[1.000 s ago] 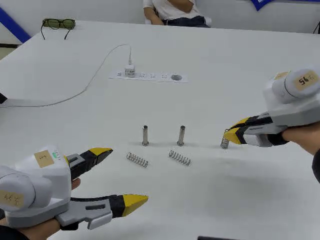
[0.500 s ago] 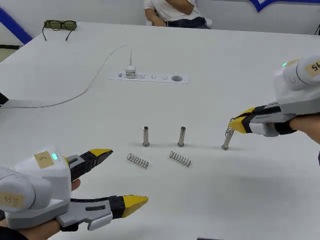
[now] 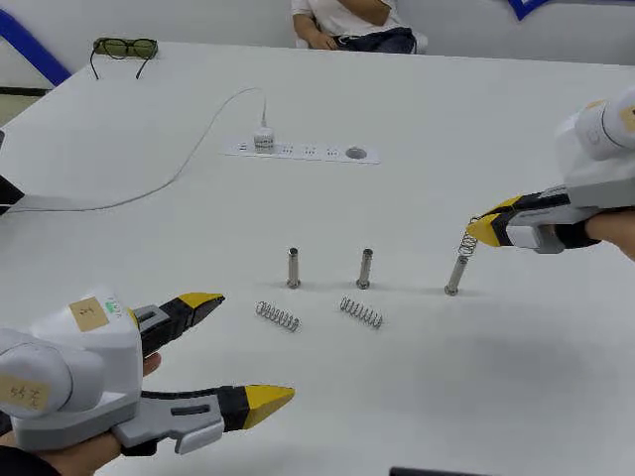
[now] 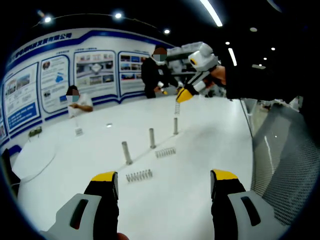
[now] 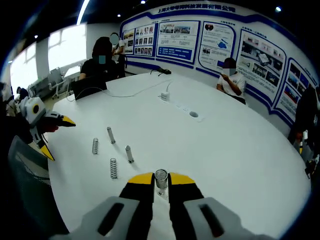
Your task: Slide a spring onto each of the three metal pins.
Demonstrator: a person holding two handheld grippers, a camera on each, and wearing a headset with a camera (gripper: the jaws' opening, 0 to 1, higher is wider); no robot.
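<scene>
At the right edge of the head view the right gripper [image 3: 483, 230] has its yellow-tipped jaws closed on a spring [image 3: 466, 243]. The spring hangs from the tips toward the lower left, its lower end at the top of the right pin [image 3: 456, 275]. Whether the coil has slipped over the pin's tip I cannot tell. This pin looks as if it leans toward the gripper, its foot on the white table [image 3: 446, 119].

To the left of it stand the middle pin [image 3: 365, 268] and the left pin [image 3: 293, 268], both bare. Just below them in the frame lie the right loose spring [image 3: 360, 312] and the left loose spring [image 3: 277, 316], each flat on the table and apart from its pin.

In the lower left corner the left gripper [image 3: 238, 349] is held with its jaws spread wide, gripping nothing, well apart from the pins and springs.

The right gripper view shows the held spring end-on, a round coil pinched between the two yellow tips, a side the head view cannot give. The left gripper view shows it side-on near the frame's upper middle, in line above the right pin, with all three pins in a row and both loose springs near its own open jaws. The head view adds a power strip [image 3: 303, 151] with a plugged-in charger [image 3: 263, 139] and, at upper left, a pair of glasses [image 3: 124, 47].
</scene>
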